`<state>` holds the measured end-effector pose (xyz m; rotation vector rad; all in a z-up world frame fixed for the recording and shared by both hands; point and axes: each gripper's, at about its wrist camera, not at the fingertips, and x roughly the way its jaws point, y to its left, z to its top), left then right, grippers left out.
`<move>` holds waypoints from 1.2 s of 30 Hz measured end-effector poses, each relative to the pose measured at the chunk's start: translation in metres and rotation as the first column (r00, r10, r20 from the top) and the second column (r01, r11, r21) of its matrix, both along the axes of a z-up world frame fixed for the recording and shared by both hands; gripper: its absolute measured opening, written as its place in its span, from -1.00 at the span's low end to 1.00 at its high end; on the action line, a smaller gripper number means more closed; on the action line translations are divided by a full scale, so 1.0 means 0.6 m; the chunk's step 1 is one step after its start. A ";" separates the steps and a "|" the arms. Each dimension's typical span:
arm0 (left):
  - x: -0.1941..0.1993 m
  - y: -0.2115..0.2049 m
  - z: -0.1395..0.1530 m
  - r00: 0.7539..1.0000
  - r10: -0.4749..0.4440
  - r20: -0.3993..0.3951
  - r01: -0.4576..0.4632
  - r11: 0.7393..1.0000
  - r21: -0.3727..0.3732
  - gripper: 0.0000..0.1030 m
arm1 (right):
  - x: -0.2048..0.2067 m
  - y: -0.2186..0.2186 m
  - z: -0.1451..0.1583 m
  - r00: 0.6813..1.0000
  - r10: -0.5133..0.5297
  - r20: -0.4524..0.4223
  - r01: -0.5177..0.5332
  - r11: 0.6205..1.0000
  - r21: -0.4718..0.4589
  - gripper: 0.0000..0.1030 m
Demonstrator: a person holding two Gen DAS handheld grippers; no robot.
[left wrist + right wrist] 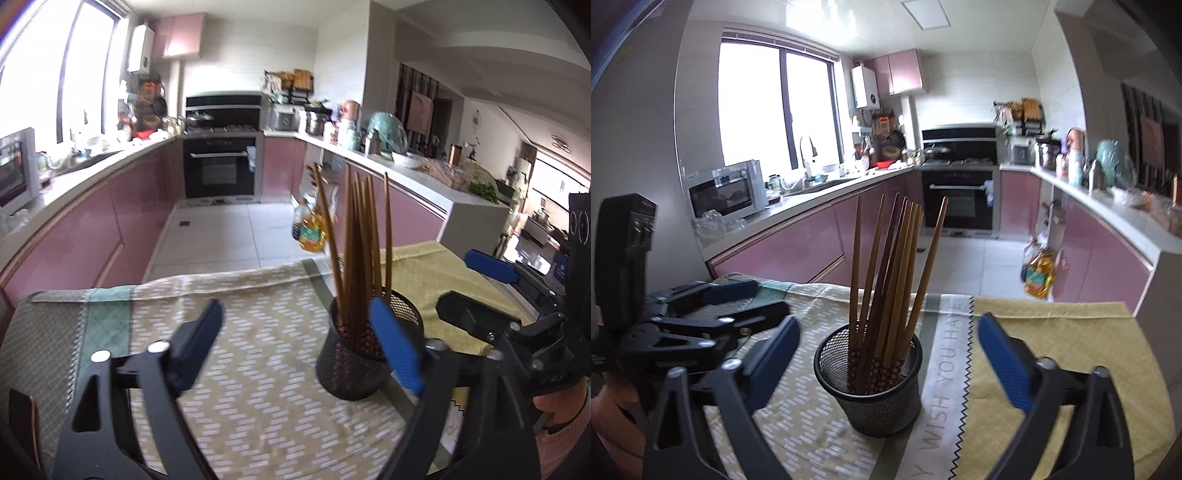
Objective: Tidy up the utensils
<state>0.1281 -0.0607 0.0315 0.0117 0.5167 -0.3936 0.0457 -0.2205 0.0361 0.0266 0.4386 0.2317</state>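
A black mesh cup (871,391) stands upright on the cloth-covered table and holds several brown wooden chopsticks (886,280), tips up. My right gripper (886,354) is open and empty, its blue pads on either side of the cup, apart from it. In the left wrist view the same cup (354,365) with chopsticks (360,258) sits just by the right pad. My left gripper (306,343) is open and empty, to the left of the cup. The right gripper (476,284) shows at the right edge there; the left gripper (738,299) shows at the left in the right wrist view.
The table carries a patterned beige cloth (258,369) and a yellow cloth (1052,350). Beyond the table's far edge lie a tiled floor, pink cabinets (798,251), an oven (956,203) and a yellow oil bottle (1038,273) on the floor.
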 end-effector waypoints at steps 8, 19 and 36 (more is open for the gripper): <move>-0.072 0.052 0.009 0.984 0.134 0.120 -0.133 0.991 -0.015 0.90 | -0.036 0.013 -0.001 0.995 -0.061 0.079 0.063 0.998 -0.021 0.87; -0.154 0.095 0.013 0.936 0.250 0.248 -0.254 0.967 -0.014 0.90 | -0.084 0.036 0.005 0.984 -0.096 0.151 0.100 0.995 -0.019 0.87; -0.182 0.089 0.029 0.919 0.266 0.290 -0.271 0.962 -0.026 0.90 | -0.109 0.048 0.013 0.977 -0.103 0.186 0.107 0.994 -0.012 0.87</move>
